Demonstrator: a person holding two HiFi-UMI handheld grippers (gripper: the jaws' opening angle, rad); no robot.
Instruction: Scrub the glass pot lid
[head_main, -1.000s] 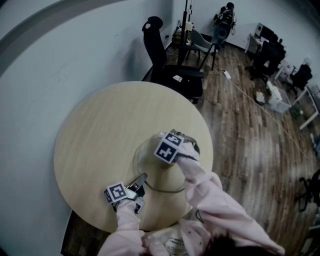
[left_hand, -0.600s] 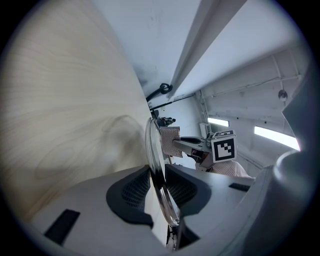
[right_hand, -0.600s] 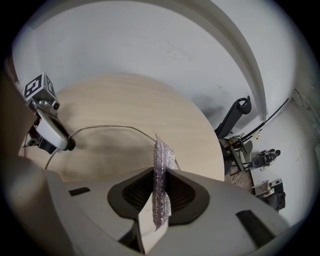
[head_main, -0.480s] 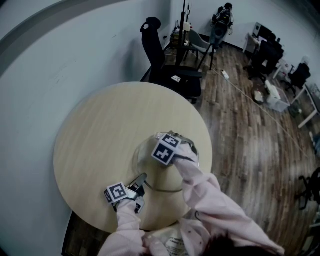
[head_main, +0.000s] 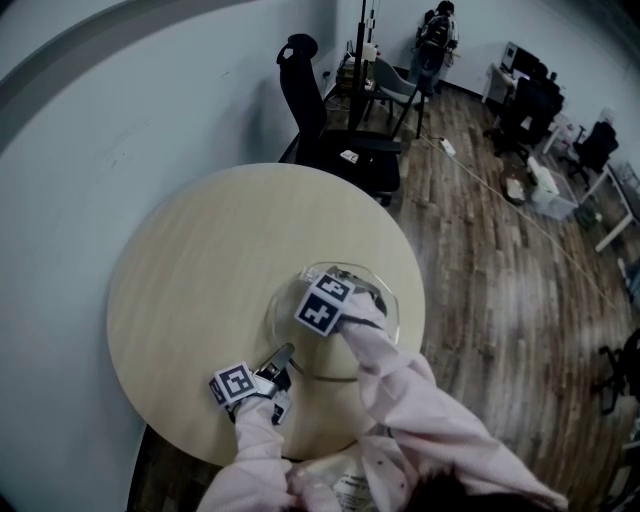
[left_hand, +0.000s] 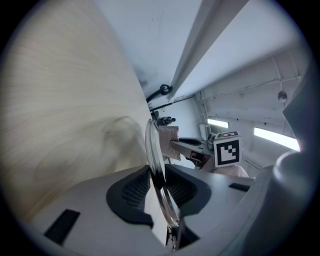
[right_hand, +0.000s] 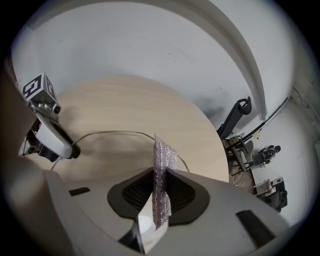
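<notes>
My left gripper (left_hand: 159, 187) is clamped on the rim of the glass pot lid (head_main: 383, 303) at its 7 o'clock edge. My right gripper (right_hand: 160, 194) pinches the scrub pad (right_hand: 163, 159) over the lid's middle. The unscrubbed glass spreads toward 1 o'clock.

Your lid (left_hand: 155, 160) — clear, glossy glass with a bright metal rim; your scrub pad (right_hand: 161, 195) — coarse, glittery mesh. Right tongs (right_hand: 160, 172): matt grey plastic. Worktop (head_main: 200, 270): pale, matt wood grain.
</notes>
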